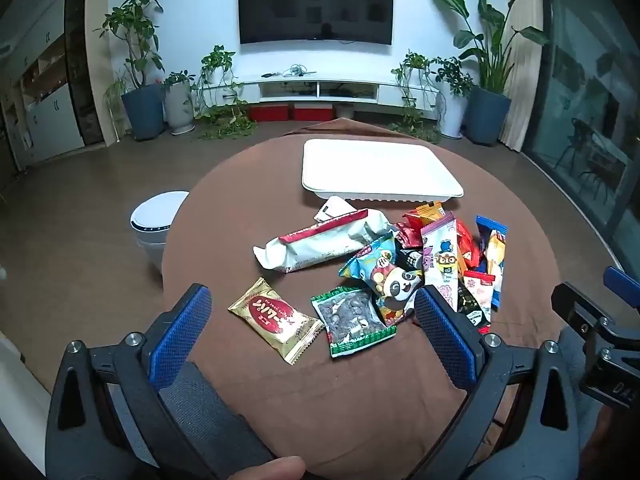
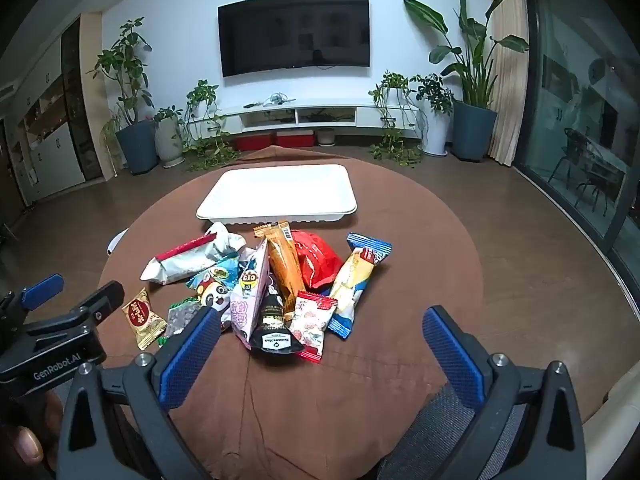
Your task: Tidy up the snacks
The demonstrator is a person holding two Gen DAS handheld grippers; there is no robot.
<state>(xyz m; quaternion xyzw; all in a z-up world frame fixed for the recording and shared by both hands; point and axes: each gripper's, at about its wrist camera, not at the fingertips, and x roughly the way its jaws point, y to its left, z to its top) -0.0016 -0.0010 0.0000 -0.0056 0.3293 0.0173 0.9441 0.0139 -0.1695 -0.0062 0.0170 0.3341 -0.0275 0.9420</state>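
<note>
Left gripper [image 1: 314,334]: jaws spread fully, nothing gripped; its blue ribbed pads [image 1: 182,334] stand clear above the brown tablecloth [image 1: 320,400], angled downward. Framed between them, lying flat on the cloth, are a gold packet with a red oval label [image 1: 275,326] and, just beside it to the right, a green-edged clear packet of dark pieces [image 1: 352,320]; neither touches a pad. Right gripper [image 2: 322,350]: jaws likewise released and empty, held above the near part of the table. Between its pads, at the near edge of the snack pile, sit a black sachet [image 2: 274,330] and a small red-and-white packet [image 2: 311,324], the latter leaning on a blue-and-yellow wrapped bar [image 2: 354,284]. Farther into the pile: a tall pink packet with a cartoon figure [image 2: 252,300], an orange stick pack [image 2: 285,268] resting over a red bag [image 2: 316,262], a panda-print packet [image 1: 394,280], and a long white wrapper with a red stripe [image 1: 320,242] on the left flank, lying apart from the gold packet. All snacks remain on the cloth in one loose heap at mid-table. Beyond the heap, near its far edge, a white rectangular tray [image 2: 224,200] sits flat. Off the table's left side, a white round appliance [image 1: 154,224] stands on the floor. A wall-mounted television [image 1: 316,4] and potted plants [image 1: 138,60] line the far wall.
</note>
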